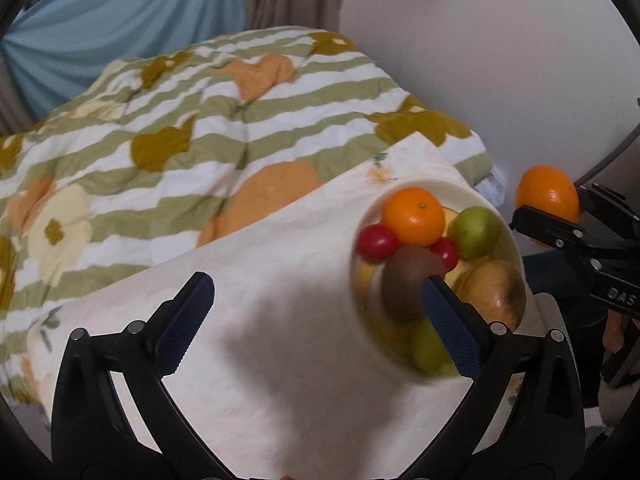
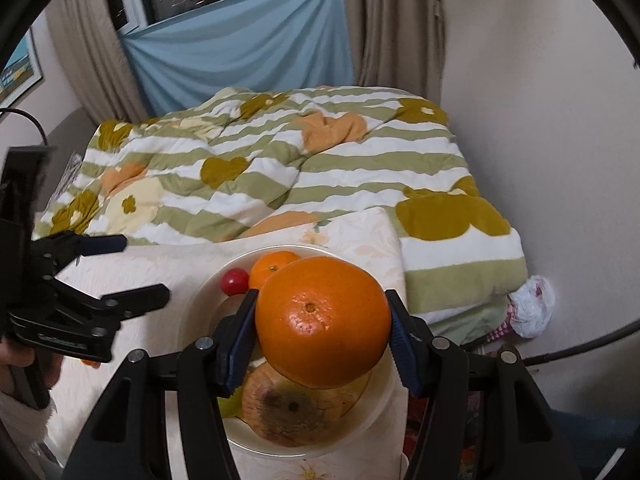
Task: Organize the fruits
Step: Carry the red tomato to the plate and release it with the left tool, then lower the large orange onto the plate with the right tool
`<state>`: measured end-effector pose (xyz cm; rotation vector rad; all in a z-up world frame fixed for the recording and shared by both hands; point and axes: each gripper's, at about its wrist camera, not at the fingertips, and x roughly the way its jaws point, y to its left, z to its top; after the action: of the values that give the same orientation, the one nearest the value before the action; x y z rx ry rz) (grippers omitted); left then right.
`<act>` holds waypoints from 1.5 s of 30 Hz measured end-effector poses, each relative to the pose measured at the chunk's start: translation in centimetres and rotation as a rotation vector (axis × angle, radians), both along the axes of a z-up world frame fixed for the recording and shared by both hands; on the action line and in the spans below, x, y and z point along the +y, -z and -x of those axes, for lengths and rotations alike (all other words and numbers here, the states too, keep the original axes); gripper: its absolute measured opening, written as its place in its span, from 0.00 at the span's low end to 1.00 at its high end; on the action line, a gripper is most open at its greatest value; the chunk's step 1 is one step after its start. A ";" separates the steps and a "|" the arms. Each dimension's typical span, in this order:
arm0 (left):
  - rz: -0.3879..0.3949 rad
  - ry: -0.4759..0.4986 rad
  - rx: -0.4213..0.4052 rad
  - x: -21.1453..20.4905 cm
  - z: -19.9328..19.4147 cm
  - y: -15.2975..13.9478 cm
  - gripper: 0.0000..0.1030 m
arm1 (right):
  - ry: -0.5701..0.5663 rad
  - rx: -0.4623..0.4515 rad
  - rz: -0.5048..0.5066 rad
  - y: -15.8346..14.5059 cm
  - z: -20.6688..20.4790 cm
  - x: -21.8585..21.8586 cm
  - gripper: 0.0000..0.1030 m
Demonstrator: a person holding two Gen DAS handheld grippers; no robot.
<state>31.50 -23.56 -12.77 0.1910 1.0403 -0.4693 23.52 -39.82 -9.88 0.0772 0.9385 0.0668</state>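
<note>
Big orange (image 2: 322,322) up in the air over the fruit bowl (image 2: 200,304)

Bowl's got a smaller orange (image 2: 269,267), cherry tomato (image 2: 234,281), kiwi (image 1: 404,284), green fruit (image 1: 476,232).

A table covered with a cream floral cloth (image 2: 352,236) is carrying a cream bowl (image 2: 200,300) of fruits; behind it a bed is wearing a striped flowered blanket (image 2: 320,168).

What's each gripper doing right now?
Left gripper: open, holding nothing.
Right gripper: shut on the large orange, above the bowl.
</note>
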 end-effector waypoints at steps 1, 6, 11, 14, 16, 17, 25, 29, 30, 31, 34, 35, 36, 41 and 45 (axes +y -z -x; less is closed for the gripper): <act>-0.008 -0.014 -0.008 0.5 0.3 -0.2 1.00 | -0.017 0.002 0.004 0.2 -0.2 0.3 0.54; -0.031 -0.082 -0.033 2.8 1.7 -1.0 1.00 | -0.080 0.008 0.017 1.4 -0.9 1.9 0.54; -0.028 -0.142 -0.028 5.3 3.3 -1.0 1.00 | -0.110 0.000 0.031 2.5 -1.4 3.1 0.54; -0.037 -0.168 -0.024 6.2 4.5 -0.8 1.00 | -0.114 -0.002 0.026 3.1 -1.6 3.5 0.54; -0.036 -0.179 -0.016 6.8 5.2 -0.6 1.00 | -0.115 -0.002 0.029 3.2 -1.6 3.6 0.54; -0.038 -0.182 -0.014 6.9 5.5 -0.4 1.00 | -0.118 -0.003 0.034 3.4 -1.7 3.8 0.54; -0.017 -0.225 -0.012 8.0 7.8 -0.2 1.00 | -0.122 -0.005 0.051 4.2 -2.0 4.2 0.54; -0.023 -0.247 -0.023 8.6 8.8 -0.2 1.00 | -0.114 -0.074 0.079 3.4 -1.6 4.3 0.79; -0.021 -0.252 -0.024 8.7 8.9 -0.3 1.00 | -0.114 -0.089 0.086 3.2 -1.5 4.2 0.82; -0.020 -0.262 -0.026 8.8 9.2 -0.3 1.00 | -0.111 -0.100 0.088 3.0 -1.4 4.2 0.84; -0.022 -0.289 -0.029 9.3 9.6 -0.5 1.00 | -0.115 -0.116 0.074 2.6 -0.8 4.0 0.95; -0.019 -0.296 -0.029 9.4 9.7 -0.5 1.00 | -0.126 -0.119 0.078 2.5 -0.5 3.9 0.99; -0.016 -0.302 -0.030 9.5 9.9 -0.6 1.00 | -0.133 -0.122 0.084 2.4 -0.2 4.0 0.99; -0.015 -0.326 -0.062 9.6 11.2 -2.0 1.00 | -0.169 -0.144 0.100 1.1 1.4 4.1 0.99; -0.021 -0.351 -0.099 9.8 12.8 -3.6 1.00 | -0.203 -0.140 0.093 -0.8 2.6 4.0 0.99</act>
<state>18.73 -13.76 -9.18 0.0467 0.9572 -0.1301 20.94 -35.78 -9.09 -0.1083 0.8060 0.2134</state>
